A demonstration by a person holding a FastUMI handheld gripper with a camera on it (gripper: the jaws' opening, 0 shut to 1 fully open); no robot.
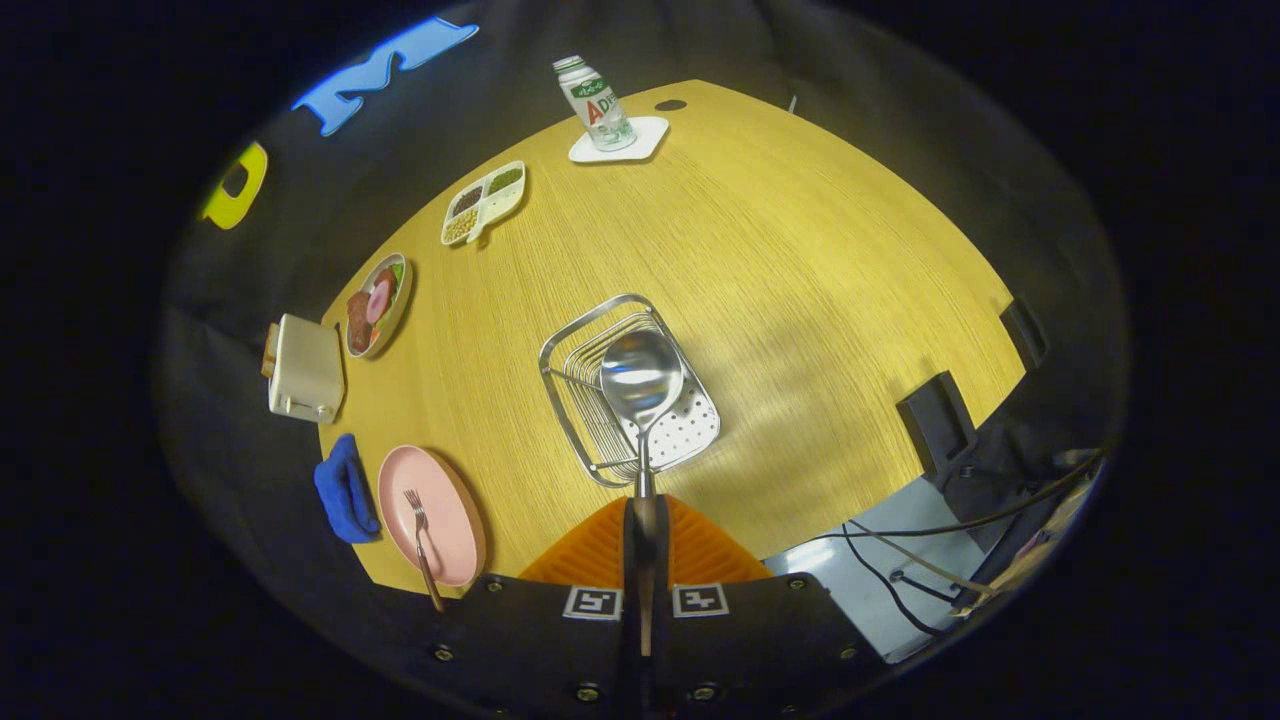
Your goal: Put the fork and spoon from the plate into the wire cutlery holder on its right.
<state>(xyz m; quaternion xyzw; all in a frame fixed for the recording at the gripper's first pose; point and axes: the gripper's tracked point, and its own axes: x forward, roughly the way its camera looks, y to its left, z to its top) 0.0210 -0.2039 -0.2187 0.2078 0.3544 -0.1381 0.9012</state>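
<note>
My gripper [643, 520] is shut on the handle of a silver spoon [641, 380], which sticks out ahead of the orange fingers [590, 552]. The spoon's bowl hangs over the wire cutlery holder [570, 400], a chrome basket with a perforated base on the yellow wooden table. To the left of the fingers a pink plate [445, 500] lies near the table's front edge. A fork [422, 535] rests on it, tines pointing away, its handle overhanging the plate's near rim.
A blue cloth [345, 488] lies left of the plate, a cream toaster [305, 368] beyond it. Farther back sit a plate of food [378, 303], a divided snack dish [484, 202] and a bottle [596, 103] on a white coaster. Black brackets and cables lie at the table's right edge.
</note>
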